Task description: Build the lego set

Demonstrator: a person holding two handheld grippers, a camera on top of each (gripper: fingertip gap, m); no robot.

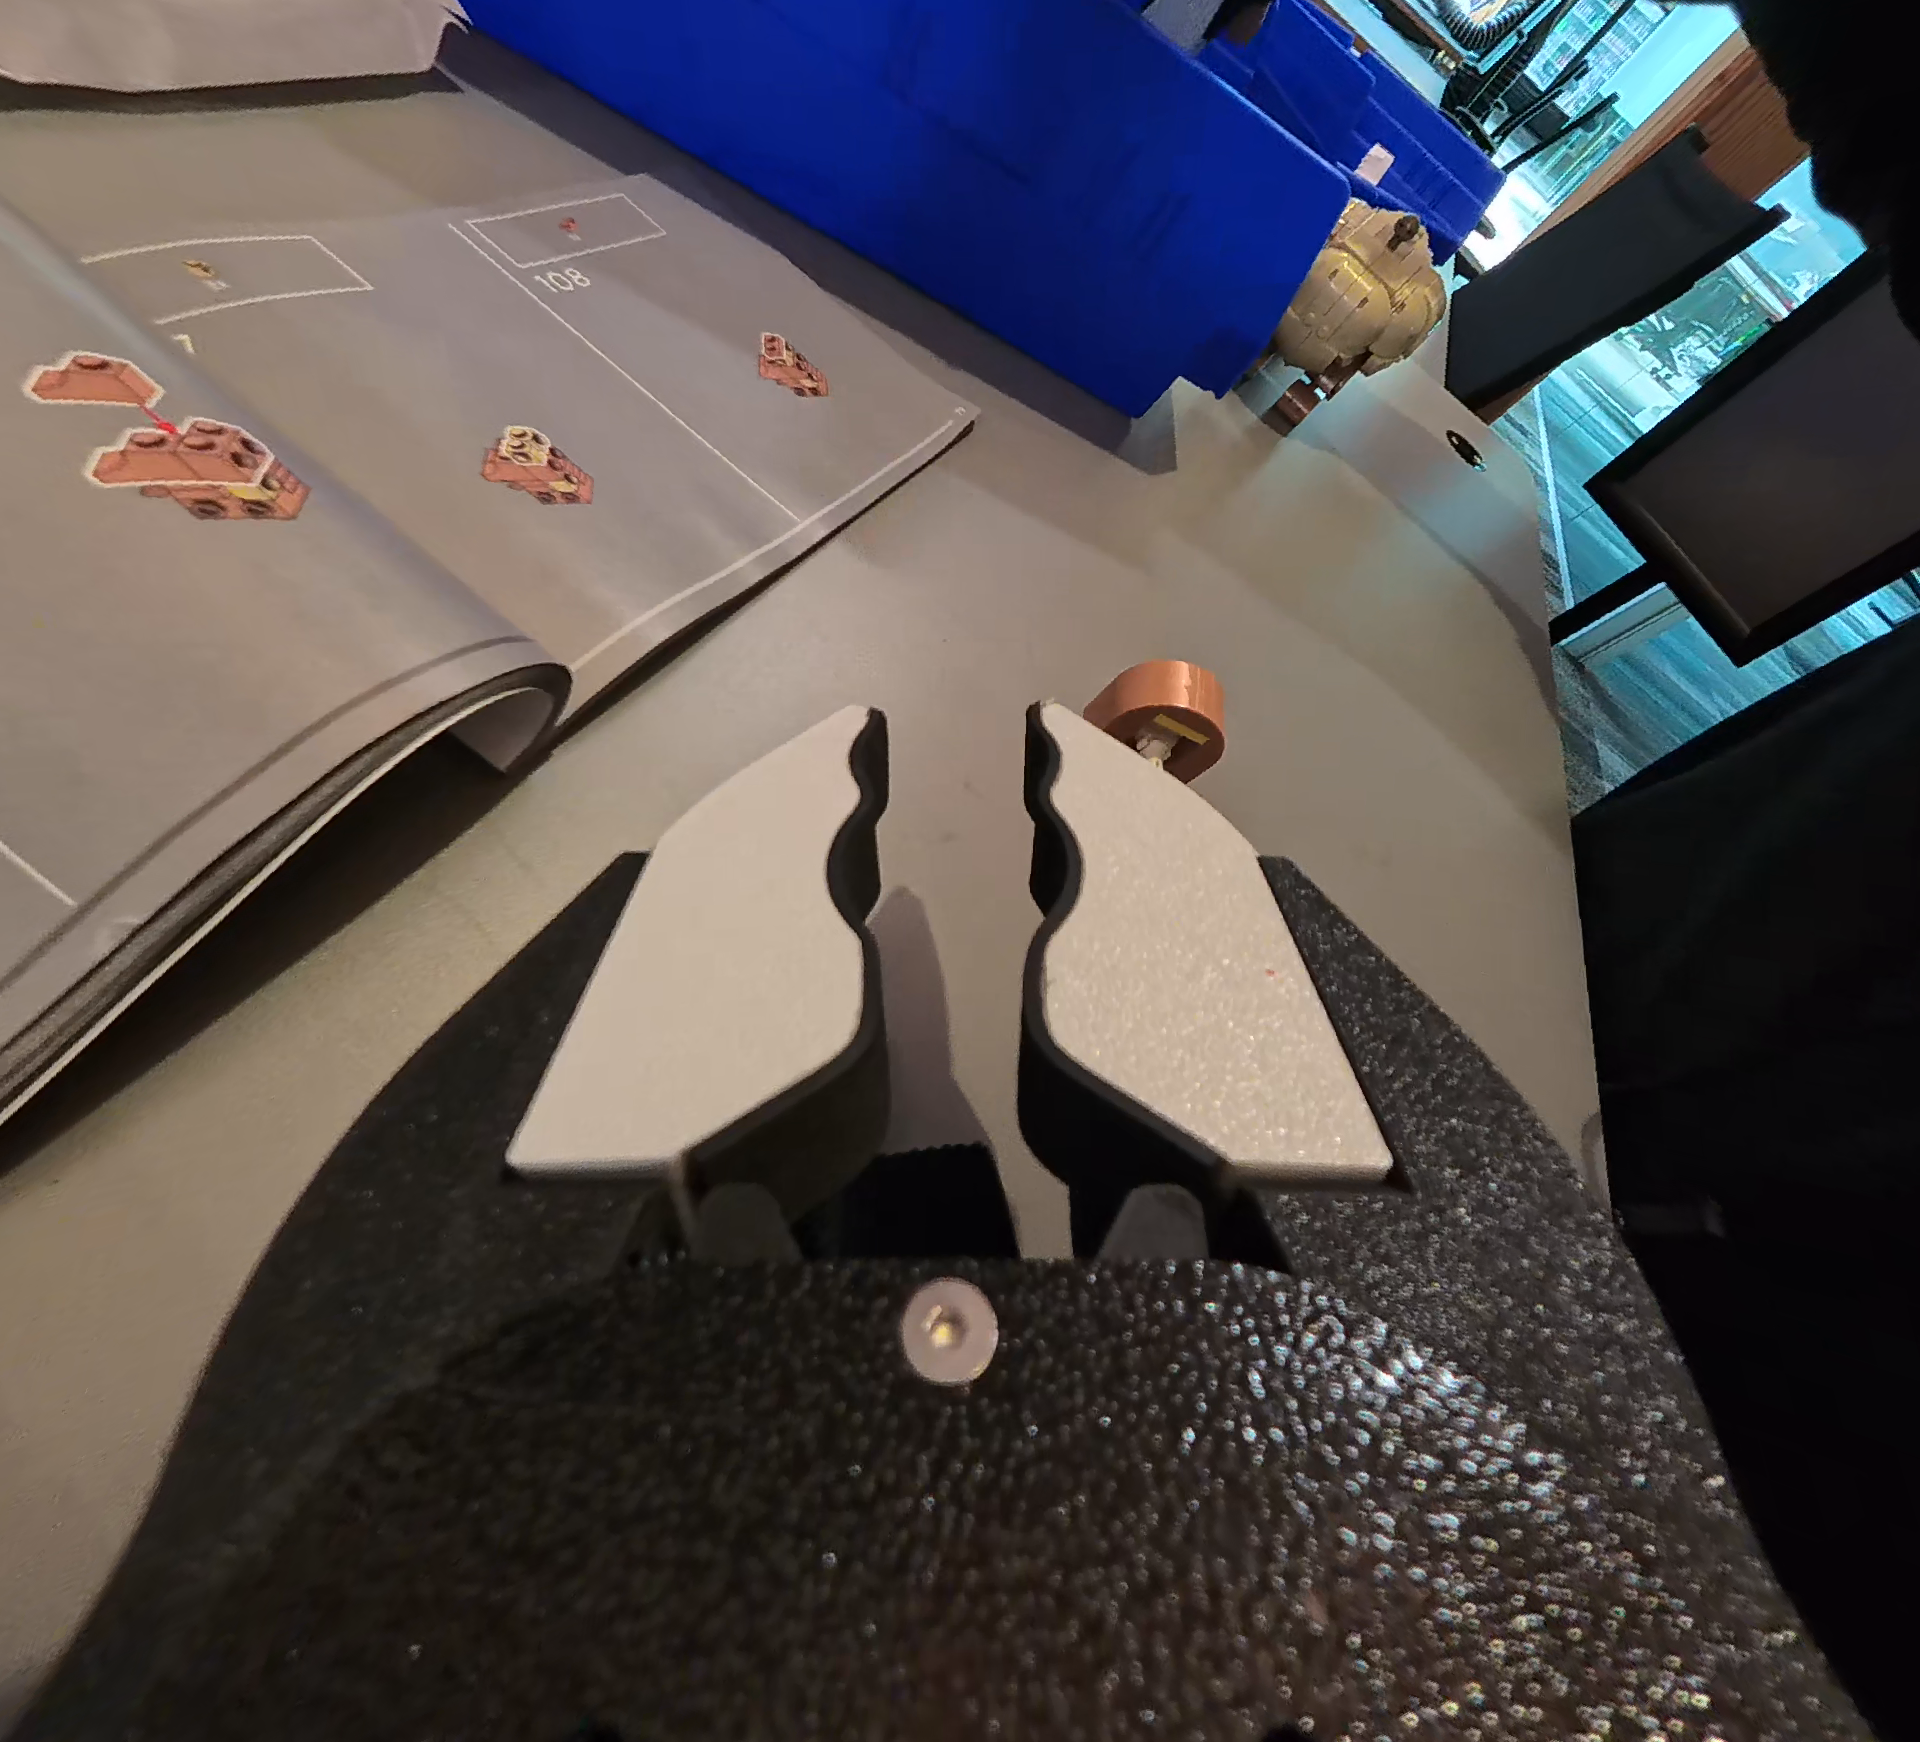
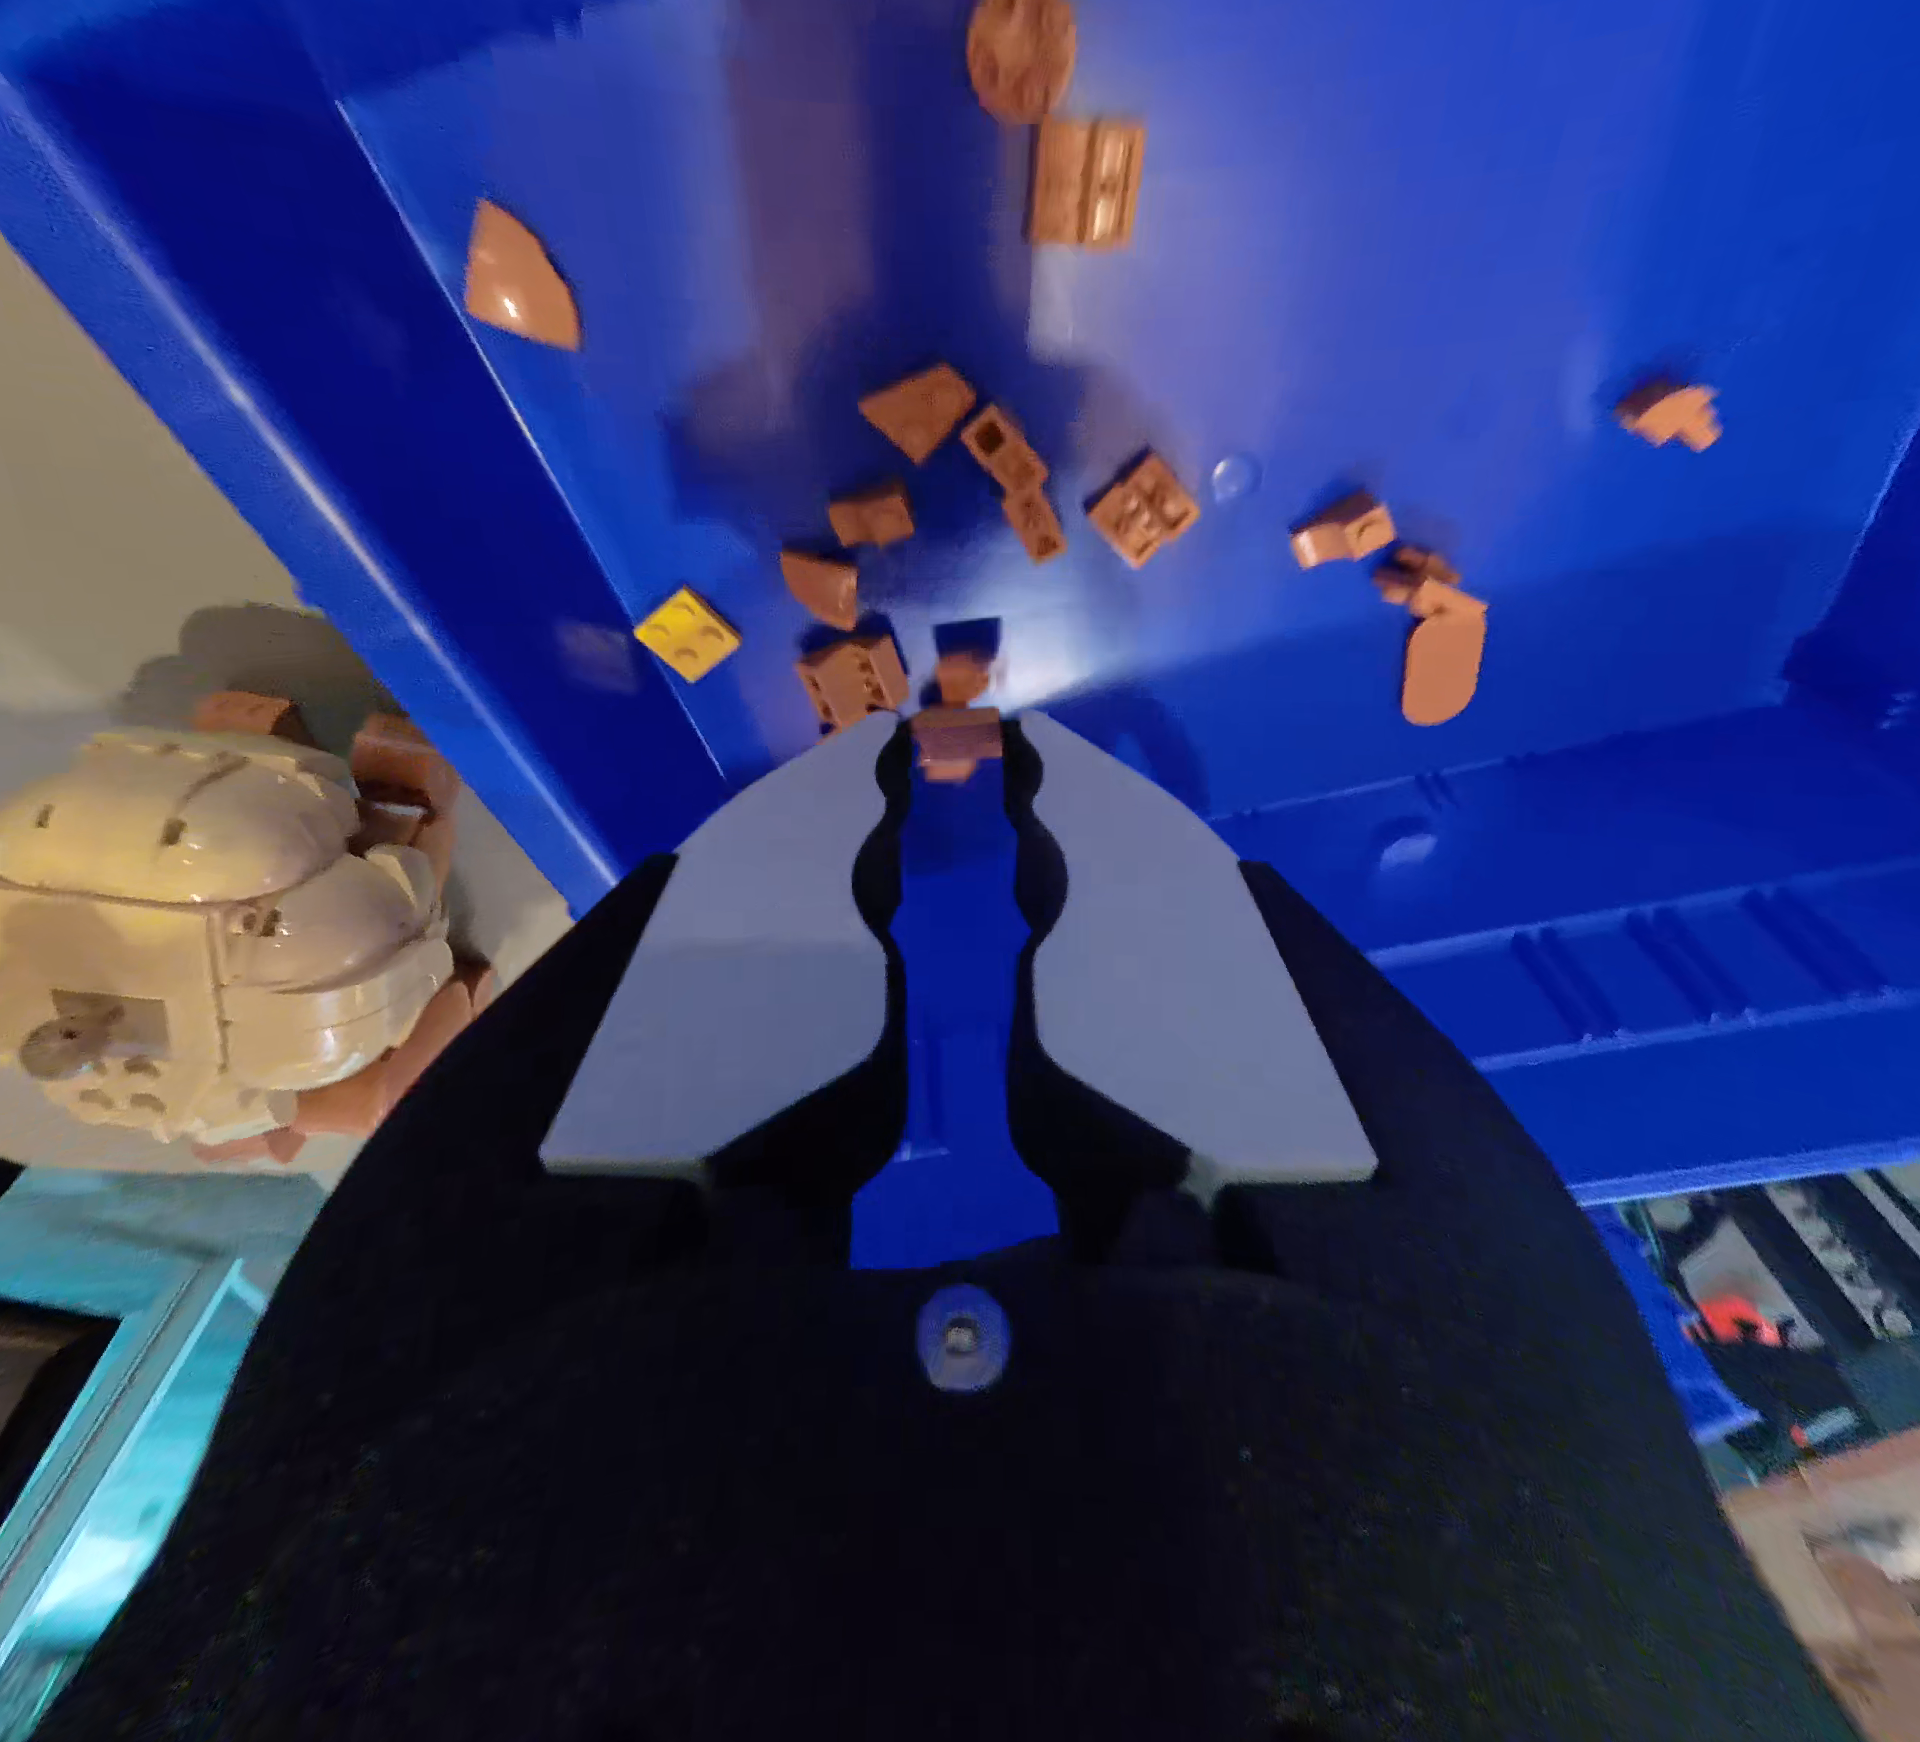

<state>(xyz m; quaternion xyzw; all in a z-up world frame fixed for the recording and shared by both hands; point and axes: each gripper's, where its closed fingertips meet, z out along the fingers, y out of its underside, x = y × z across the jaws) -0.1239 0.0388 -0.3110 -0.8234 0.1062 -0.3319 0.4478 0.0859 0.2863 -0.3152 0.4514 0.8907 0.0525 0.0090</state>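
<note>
The left tool (image 1: 956, 726) hangs low over the grey surface (image 1: 1195, 549) with its two fingers spread and nothing between them. A small round brown toy wheel (image 1: 1158, 716) lies just beside its right finger, near an open building booklet (image 1: 416, 466). The right tool (image 2: 956, 742) is down in the big blue plastic bin (image 2: 1558, 186), pinching a little brown toy brick (image 2: 954, 745) by its tips. The hold is only at the very tips, so the brick could slip and drop back among the other brown bricks (image 2: 1138, 513).
</note>
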